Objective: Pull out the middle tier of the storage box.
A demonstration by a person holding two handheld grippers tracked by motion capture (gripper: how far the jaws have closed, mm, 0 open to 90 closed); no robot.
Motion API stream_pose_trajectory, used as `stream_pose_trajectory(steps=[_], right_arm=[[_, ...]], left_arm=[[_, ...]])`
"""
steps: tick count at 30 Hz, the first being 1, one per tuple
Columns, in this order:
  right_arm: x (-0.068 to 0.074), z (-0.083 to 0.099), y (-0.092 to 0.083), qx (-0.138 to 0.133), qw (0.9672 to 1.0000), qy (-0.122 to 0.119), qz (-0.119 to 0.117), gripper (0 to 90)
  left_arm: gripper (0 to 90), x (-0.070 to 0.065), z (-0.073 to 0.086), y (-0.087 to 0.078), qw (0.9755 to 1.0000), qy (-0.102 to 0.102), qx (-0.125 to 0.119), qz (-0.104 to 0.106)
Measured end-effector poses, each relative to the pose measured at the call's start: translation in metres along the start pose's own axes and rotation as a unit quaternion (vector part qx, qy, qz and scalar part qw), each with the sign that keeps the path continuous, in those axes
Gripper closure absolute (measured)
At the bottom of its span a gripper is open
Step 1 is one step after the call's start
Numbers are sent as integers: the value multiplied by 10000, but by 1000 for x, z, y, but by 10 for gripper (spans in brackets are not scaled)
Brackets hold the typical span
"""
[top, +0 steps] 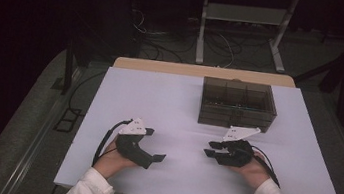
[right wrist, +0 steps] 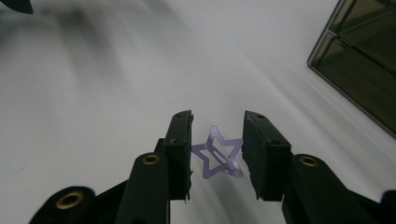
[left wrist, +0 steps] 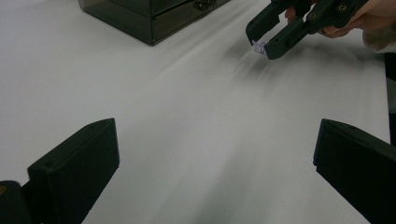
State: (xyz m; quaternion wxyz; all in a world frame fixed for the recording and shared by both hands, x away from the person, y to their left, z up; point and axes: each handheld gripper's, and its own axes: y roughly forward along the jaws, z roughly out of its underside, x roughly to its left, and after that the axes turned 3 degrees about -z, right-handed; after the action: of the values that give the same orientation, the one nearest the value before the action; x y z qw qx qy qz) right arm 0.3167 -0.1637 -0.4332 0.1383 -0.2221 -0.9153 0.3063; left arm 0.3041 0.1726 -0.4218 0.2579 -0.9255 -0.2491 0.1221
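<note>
A small purple star-shaped hair clip (right wrist: 217, 156) is pinched between the jaws of my right gripper (right wrist: 218, 122), whose pads touch two of the star's points. From the left gripper view the clip (left wrist: 258, 47) shows as a pale speck in the right gripper (left wrist: 262, 41), just above the table. In the high view the right gripper (top: 209, 148) is held at the right of the table's middle, pointing left. My left gripper (top: 153, 145) is at the left, pointing right. Its jaws stand wide open with nothing between them (left wrist: 215, 154).
A dark see-through box (top: 238, 104) with compartments and a closed lid stands at the back right of the white table (top: 169, 101); it also appears as the box (left wrist: 149, 18) and the box (right wrist: 364, 60). Cables and a metal frame lie on the floor beyond.
</note>
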Motion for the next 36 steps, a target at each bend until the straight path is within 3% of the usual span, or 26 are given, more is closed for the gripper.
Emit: stream_pose_trajectory(steps=[21,36], right_arm=[[8,-27,36,-7,9993,-212,-307,629],[8,-38,56,15,9990,-290,-341,629]], left_arm=[[0,1,1,-2,10000,-50,-49,-20],[0,1,1,-1,10000,-52,-45,-3]])
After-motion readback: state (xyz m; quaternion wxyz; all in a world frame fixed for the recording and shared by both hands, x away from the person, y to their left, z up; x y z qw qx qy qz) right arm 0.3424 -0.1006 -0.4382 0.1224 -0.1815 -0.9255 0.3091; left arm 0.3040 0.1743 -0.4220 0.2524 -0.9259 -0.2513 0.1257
